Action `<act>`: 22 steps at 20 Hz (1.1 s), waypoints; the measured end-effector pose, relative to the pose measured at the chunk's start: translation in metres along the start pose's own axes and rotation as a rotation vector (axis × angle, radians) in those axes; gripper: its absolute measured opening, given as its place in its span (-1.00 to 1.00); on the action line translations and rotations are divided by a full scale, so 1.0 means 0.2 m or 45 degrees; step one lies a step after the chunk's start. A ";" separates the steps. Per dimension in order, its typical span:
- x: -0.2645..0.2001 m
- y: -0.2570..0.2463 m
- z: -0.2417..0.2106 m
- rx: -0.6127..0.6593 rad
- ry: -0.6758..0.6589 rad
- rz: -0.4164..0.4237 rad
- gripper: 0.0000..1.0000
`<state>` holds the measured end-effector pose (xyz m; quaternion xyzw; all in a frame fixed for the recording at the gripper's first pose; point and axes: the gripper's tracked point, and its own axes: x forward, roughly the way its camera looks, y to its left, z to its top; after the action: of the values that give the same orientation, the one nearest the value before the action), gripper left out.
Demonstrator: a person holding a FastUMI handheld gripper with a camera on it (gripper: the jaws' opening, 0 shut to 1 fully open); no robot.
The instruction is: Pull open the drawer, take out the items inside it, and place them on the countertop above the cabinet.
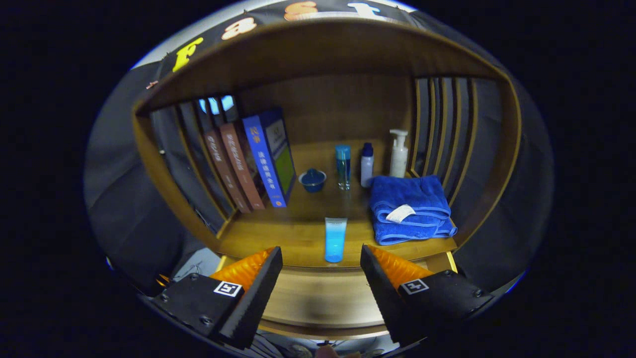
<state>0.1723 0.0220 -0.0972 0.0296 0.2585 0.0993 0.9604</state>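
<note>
Going left to right on the table (298, 233): a row of books (248, 164) stands along the left side, leaning a bit, two brownish spines and then a blue one nearest the middle. Just right of the books, toward the back, sits a small blue lidded bowl (312, 180). Next to that is a tall clear bottle with a blue cap (343, 166), then a white bottle with a dark cap (366, 164), then a white pump bottle (398, 153) near the back right corner. A folded blue towel (410, 209) with a white tag lies at the right edge, in front of the pump bottle.

At the front edge, pretty much in the middle, there's a light blue tube (335, 239) standing upright, apart from everything else.

The tool (321, 258) is spread wide with nothing in it, fingers either side of the tube but below the table's front edge, not touching it. Under the fingers is the drawer (323, 298), with its wooden bottom showing.
</note>
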 end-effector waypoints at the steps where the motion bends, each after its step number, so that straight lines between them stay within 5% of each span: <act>1: -0.07 0.02 0.03 -0.010 -0.060 0.008 1.00; 6: -0.43 0.10 0.09 -0.123 -0.405 -0.034 0.99; 11: -0.66 0.16 -0.11 -0.175 -0.620 -0.054 0.99; 22: -0.54 0.07 -0.89 -0.227 -0.549 -0.132 0.97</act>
<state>-0.0118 0.0153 -0.1971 -0.0481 0.0389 0.0635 0.9961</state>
